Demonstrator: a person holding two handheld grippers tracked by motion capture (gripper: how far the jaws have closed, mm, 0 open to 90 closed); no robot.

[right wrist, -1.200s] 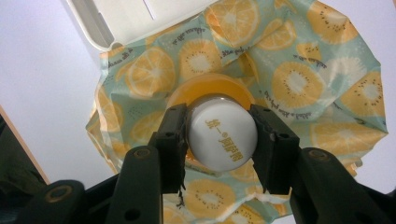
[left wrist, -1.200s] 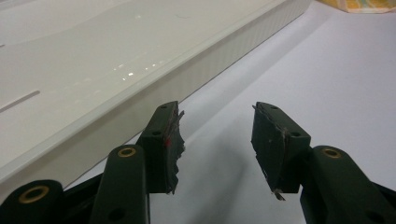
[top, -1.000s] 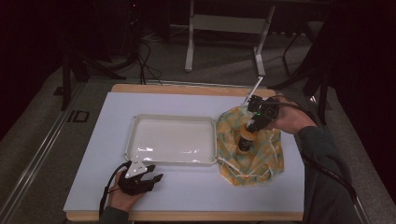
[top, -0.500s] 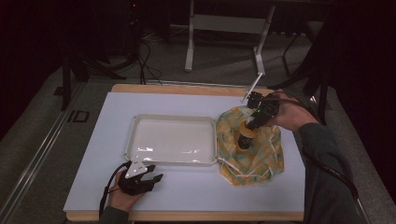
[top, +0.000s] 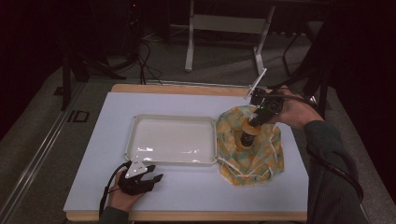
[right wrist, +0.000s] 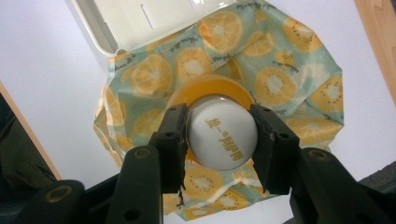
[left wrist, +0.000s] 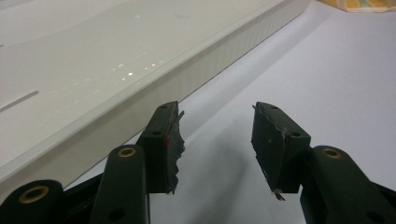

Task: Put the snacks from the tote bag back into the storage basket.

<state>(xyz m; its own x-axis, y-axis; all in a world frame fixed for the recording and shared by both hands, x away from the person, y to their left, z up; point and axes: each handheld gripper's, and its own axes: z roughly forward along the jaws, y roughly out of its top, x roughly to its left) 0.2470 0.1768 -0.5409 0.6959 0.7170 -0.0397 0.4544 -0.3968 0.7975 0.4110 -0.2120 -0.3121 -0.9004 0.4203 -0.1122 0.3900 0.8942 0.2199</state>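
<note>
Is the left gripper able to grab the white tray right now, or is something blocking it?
Probably yes. The left gripper sits open on the table right beside the white tray, and nothing lies between its jaws and the tray's near rim. The right gripper is busy holding the bottle over the orange-print bag.

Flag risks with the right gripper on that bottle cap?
1. The right gripper pinches only the white cap of the bottle; the smooth round cap could slip out.
2. The bottle stands on the crumpled orange-print bag, beside the white tray; it could tip or snag fabric.
</note>
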